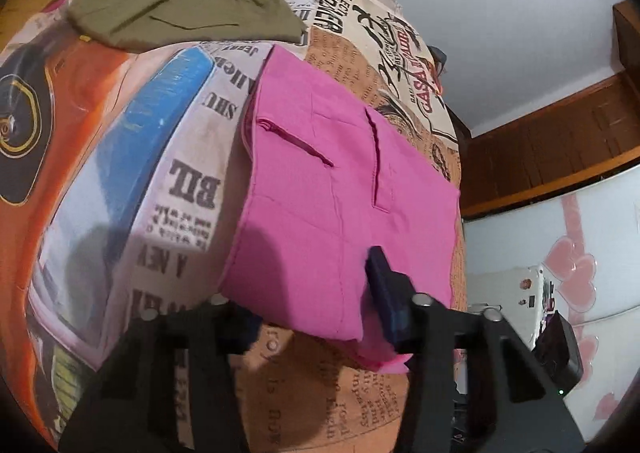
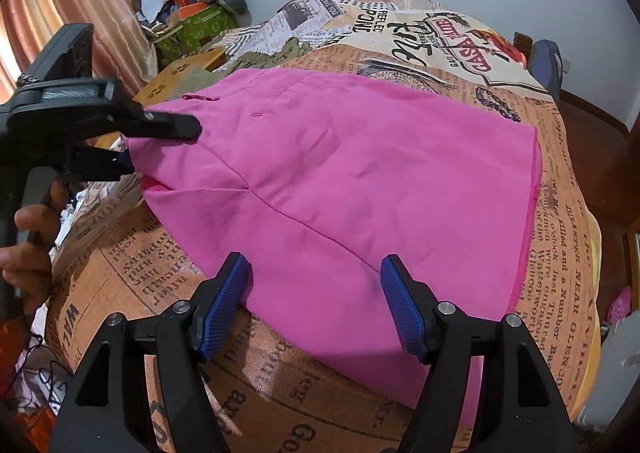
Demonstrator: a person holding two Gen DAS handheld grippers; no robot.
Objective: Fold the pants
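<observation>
Pink pants (image 1: 340, 181) lie folded flat on a newspaper-print bedspread (image 1: 192, 189); they also fill the middle of the right wrist view (image 2: 360, 181). My left gripper (image 1: 316, 293) has its jaws wide apart around the near edge of the pants: one finger lies on top of the fabric, the other is under its edge. It shows in the right wrist view (image 2: 160, 145) at the left edge of the pants, one finger above and one below. My right gripper (image 2: 316, 305) is open, its blue pads (image 2: 224, 301) over the near edge of the pants, holding nothing.
Olive-green folded pants (image 1: 180, 9) lie further back on the bed. A cardboard box (image 2: 180, 73) and a pile of bags (image 2: 192, 13) stand beyond the bed's left side. The bed edge drops off to the right, near a wooden skirting (image 1: 560, 157).
</observation>
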